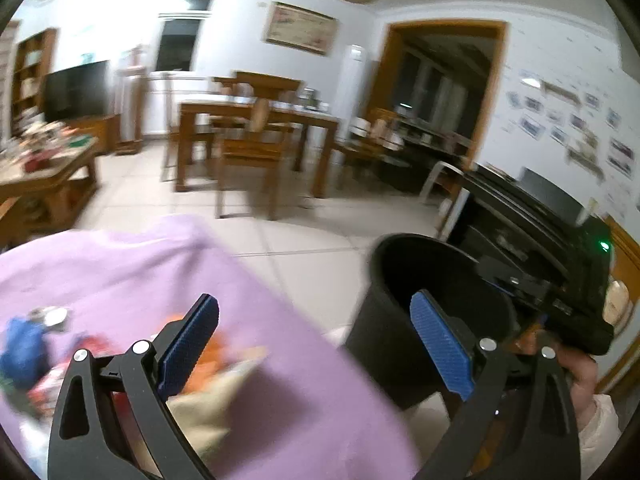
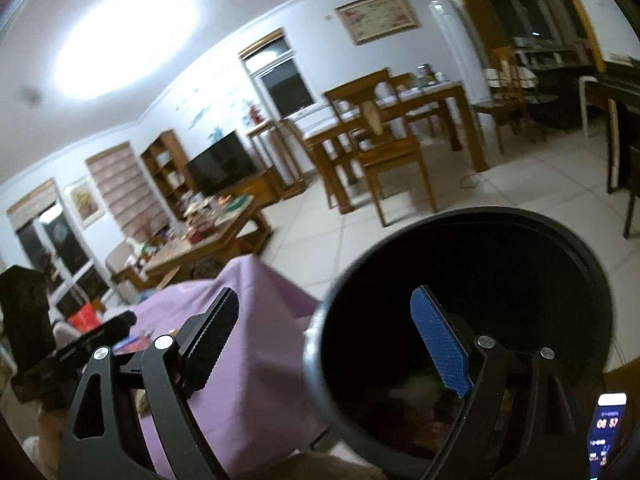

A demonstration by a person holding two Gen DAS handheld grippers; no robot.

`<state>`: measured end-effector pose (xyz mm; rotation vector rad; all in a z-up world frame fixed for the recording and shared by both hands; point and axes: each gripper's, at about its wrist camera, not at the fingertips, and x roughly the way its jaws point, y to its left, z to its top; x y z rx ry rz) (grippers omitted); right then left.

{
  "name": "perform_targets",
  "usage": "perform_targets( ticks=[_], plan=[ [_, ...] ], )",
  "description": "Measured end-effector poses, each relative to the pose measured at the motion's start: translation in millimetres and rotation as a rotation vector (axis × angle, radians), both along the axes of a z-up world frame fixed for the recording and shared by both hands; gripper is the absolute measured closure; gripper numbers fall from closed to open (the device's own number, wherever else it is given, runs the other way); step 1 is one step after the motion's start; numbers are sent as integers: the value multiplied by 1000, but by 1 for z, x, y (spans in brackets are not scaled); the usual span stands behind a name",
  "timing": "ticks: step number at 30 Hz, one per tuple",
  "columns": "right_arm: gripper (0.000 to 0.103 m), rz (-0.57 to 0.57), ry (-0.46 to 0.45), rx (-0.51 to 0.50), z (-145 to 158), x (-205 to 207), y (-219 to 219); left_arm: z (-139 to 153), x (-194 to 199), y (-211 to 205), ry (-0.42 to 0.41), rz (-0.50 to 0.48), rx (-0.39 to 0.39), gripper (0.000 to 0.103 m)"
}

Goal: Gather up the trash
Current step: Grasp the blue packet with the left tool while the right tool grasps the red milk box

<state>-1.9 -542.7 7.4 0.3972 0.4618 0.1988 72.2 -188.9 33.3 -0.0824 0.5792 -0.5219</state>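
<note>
Tiled floor (image 1: 280, 216) beyond purple-covered bench (image 1: 120, 272); trash (image 1: 48, 356) heaped left of black bin (image 1: 400, 320). Left gripper (image 1: 316, 344) fingers spread, empty; best lowered onto one wrapper, clear of cloth edge.

Right gripper (image 2: 324, 340) fingers apart, empty, over bin (image 2: 560, 248) mouth, bench (image 2: 260, 320) just left; open floor (image 2: 500, 192) behind bin.

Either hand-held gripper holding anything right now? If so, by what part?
Nothing held. The left hand-held gripper is open above the purple cloth; the right hand-held gripper is open at the black bin, with its rim between the fingers, not clamped.
</note>
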Motion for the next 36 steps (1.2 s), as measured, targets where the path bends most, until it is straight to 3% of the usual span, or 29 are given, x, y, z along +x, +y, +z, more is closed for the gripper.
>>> perform_targets(
  ticks=[4, 6, 7, 11, 14, 16, 18, 22, 27, 31, 36],
  plan=[
    [16, 124, 3, -35, 10, 17, 55, 0, 5, 60, 17, 127, -6, 7],
    [11, 221, 4, -40, 14, 25, 86, 0, 9, 91, 18, 210, 18, 7],
    [6, 274, 3, -34, 15, 27, 100, 0, 12, 103, 21, 245, 35, 7],
    [5, 492, 42, -21, 20, 45, 164, -13, 33, 146, 73, 366, 145, 8],
    [5, 580, 41, -87, 27, 56, 216, -23, 51, 158, 130, 359, 191, 11],
    [5, 645, 57, -150, 29, 66, 252, -30, 59, 159, 152, 346, 224, 32],
    [6, 702, 71, -193, 26, 71, 283, -38, 67, 162, 197, 313, 235, 43],
    [5, 778, 111, -319, 15, 87, 341, -50, 65, 170, 222, 286, 221, 48],
    [5, 800, 196, -425, -7, 103, 382, -57, 57, 173, 229, 254, 210, 53],
    [5, 790, 245, -441, -20, 115, 396, -58, 57, 177, 225, 247, 205, 55],
    [11, 788, 237, -411, -21, 114, 399, -57, 55, 185, 219, 259, 190, 57]
  ],
)
